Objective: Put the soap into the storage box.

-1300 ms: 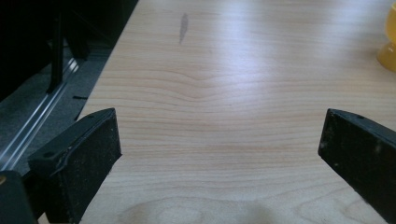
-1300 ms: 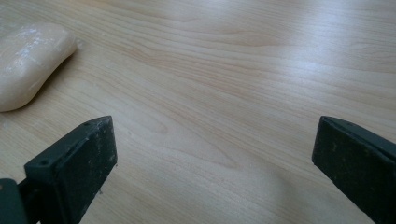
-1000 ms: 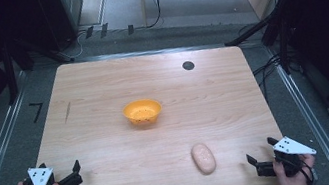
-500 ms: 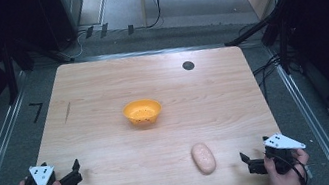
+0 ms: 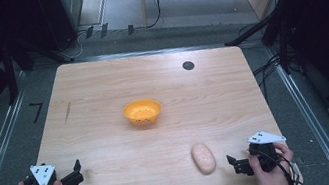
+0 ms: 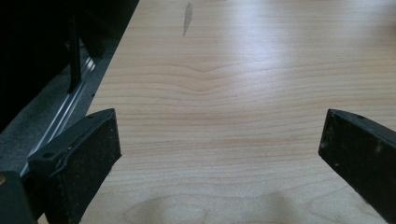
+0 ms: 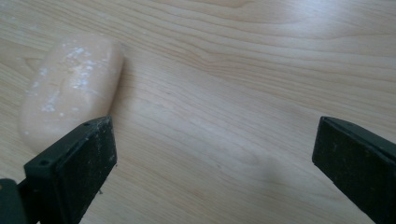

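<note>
**Onlooker:** Right gripper [image 5: 238,165] sat near the table's front edge when I looked down from the high view, jaws spread wide with nothing between them. The pale bread roll [image 5: 203,157] lay just to its left on the wooden table [image 5: 102,98], close beside the jaw tips but apart from them.

**Friend:** And the other hand?

**Onlooker:** The left gripper [image 5: 73,173] was at the front left corner, also wide open and empty. The orange bowl [image 5: 142,111] stood near the middle, well apart from both grippers. I'd guess the roll was meant for the bowl, though nobody said so.

**Friend:** What did the left gripper view give you?

**Onlooker:** Bare wood between its two black jaws, and the table's left edge dropping to a metal rail [image 6: 65,116] very near the left jaw. Little room that way.

**Friend:** The right gripper view?

**Onlooker:** The roll [image 7: 70,88] was off-centre, behind the left jaw, not between the two. To take it well, I judged the hand needed to shift sideways until the roll sat midway, then close gently; it looked soft. Open wood ran clear from there to the bowl, but the front edge was close behind the hand.
</note>
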Available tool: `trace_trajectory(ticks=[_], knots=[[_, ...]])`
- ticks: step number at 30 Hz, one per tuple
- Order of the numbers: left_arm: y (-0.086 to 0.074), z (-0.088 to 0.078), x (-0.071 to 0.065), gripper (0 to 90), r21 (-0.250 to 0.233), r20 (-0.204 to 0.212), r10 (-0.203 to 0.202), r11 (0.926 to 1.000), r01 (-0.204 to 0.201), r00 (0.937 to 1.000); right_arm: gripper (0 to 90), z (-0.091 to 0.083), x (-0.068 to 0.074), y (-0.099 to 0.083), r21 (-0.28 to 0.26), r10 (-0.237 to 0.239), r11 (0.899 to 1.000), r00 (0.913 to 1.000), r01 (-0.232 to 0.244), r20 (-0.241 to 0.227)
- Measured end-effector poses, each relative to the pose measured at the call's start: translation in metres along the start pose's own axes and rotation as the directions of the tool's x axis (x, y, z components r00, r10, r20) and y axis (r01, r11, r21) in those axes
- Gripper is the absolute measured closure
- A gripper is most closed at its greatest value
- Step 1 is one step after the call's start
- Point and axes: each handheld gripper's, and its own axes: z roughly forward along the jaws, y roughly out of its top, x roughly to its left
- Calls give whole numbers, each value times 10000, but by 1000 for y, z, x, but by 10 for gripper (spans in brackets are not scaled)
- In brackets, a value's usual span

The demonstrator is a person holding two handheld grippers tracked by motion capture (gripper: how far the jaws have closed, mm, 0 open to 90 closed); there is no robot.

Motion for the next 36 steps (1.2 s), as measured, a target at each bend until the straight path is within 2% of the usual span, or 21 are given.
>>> trace_trajectory(ticks=[8, 11, 20, 30, 36], knots=[[0, 0, 0, 0, 42, 9, 41, 10000, -41, 10000, 2, 8, 17, 9, 228, -159, 9996, 9992, 168, -375], [0, 0, -1, 0, 35, 37, 59, 10000, -59, 10000, 2, 11, 24, 11, 320, -276, 9991, 9989, 288, -366], [0, 0, -1, 0, 47, 6, 137, 9999, -137, 9999, 1, 17, 38, 16, 355, -254, 9990, 9972, 280, -699], [0, 0, -2, 0, 67, 17, 176, 9998, -176, 9998, 1, 28, 58, 21, 423, -434, 9979, 9930, 483, -1095], [0, 1, -2, 0, 48, 41, 178, 9998, -178, 9998, 2, 36, 66, 22, 504, -513, 9971, 9935, 566, -1019]])
